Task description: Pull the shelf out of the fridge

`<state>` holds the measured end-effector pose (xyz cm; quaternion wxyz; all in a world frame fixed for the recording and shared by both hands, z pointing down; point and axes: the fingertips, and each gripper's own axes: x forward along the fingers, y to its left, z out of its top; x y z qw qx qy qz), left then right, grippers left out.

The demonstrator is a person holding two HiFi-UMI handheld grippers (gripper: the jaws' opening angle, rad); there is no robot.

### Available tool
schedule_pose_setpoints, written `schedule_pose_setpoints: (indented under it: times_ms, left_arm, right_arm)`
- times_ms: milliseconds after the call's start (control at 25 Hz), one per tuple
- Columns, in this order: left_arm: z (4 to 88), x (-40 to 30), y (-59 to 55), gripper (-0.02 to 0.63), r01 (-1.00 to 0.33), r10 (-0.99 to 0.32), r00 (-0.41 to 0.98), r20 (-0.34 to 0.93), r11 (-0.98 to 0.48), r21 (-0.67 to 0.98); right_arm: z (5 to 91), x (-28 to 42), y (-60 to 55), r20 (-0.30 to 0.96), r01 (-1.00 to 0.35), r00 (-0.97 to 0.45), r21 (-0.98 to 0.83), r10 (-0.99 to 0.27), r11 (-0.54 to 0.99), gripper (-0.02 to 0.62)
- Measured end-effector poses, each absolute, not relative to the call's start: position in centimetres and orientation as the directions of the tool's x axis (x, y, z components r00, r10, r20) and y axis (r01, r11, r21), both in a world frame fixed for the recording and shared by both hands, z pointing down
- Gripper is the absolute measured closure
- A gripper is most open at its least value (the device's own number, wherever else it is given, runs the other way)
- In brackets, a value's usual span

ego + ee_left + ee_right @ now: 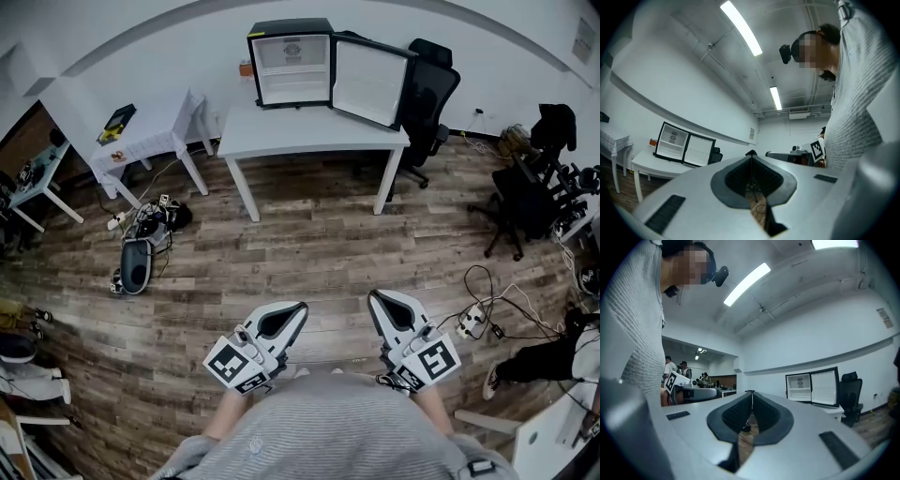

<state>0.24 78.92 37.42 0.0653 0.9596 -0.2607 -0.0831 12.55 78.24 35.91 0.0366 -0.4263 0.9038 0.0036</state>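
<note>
A small black fridge [292, 62] stands on the white table [309, 131] at the far wall, its door [371, 82] swung open to the right. A white shelf [293, 67] lies across its inside. The fridge also shows far off in the left gripper view [675, 143] and the right gripper view [799, 387]. My left gripper [301, 308] and right gripper [372, 297] are held close to my body, far from the table, both shut with nothing between the jaws. Their tips meet in their own views: left gripper [751, 153], right gripper [750, 392].
A black office chair [427, 98] stands right of the table. A second white table [145, 127] is at the left, with a bag [136, 262] and cables on the wooden floor near it. Cables and a power strip [472, 319] lie at right. Several people stand far off [670, 366].
</note>
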Motion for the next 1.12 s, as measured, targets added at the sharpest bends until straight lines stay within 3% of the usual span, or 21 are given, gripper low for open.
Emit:
schedule_pose_setpoints:
  times_ms: [1120]
  left_arm:
    - [39.0,6.8,74.7,0.595,-0.511,-0.537,0.835,-0.122,-0.838,0.194]
  right_arm:
    - [38.6,19.4,73.7,-0.004,-0.772,-0.635,-0.008,-0.772,0.635,0.583]
